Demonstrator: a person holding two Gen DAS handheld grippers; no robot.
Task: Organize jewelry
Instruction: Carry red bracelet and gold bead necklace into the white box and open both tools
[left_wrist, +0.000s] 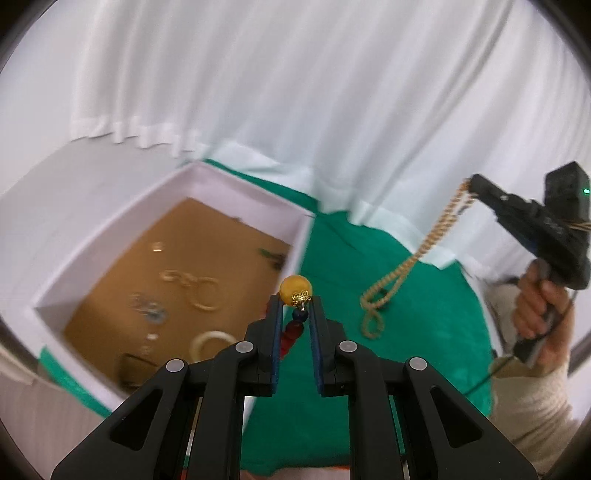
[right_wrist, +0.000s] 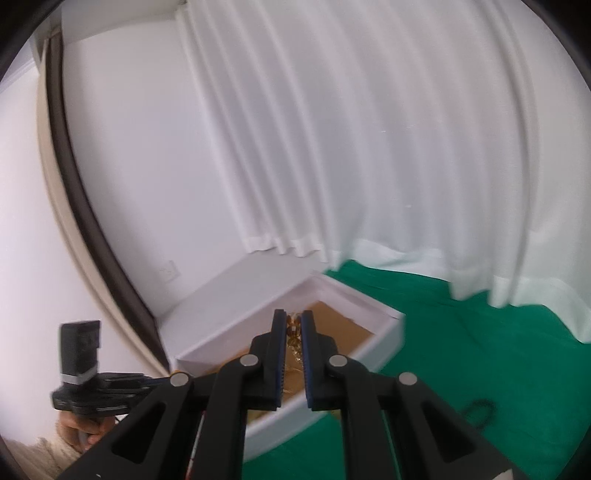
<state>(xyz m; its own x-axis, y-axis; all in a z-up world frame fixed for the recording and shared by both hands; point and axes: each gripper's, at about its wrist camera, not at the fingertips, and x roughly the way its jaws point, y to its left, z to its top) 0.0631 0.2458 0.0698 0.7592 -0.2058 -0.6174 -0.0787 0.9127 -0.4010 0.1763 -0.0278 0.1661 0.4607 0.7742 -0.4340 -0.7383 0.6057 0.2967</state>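
While several rings and trinkets already lie in the white box (left_wrist: 229, 192), the left gripper (left_wrist: 297, 301) clamps a yellow-beaded strand (left_wrist: 295, 290) and the right gripper (right_wrist: 294, 325) pinches a tan bead necklace (left_wrist: 417, 254) above the green cloth (left_wrist: 424, 325), both seemingly not yet stowed.

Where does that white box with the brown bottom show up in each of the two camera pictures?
Left wrist view: the white box fills the left middle, seen from above, rings and bangles lying on its brown floor, left of the left tongs.
Right wrist view: it sits low at centre, right behind the right tongs.
Shared landmark: the green cloth under the box, below the white curtain.
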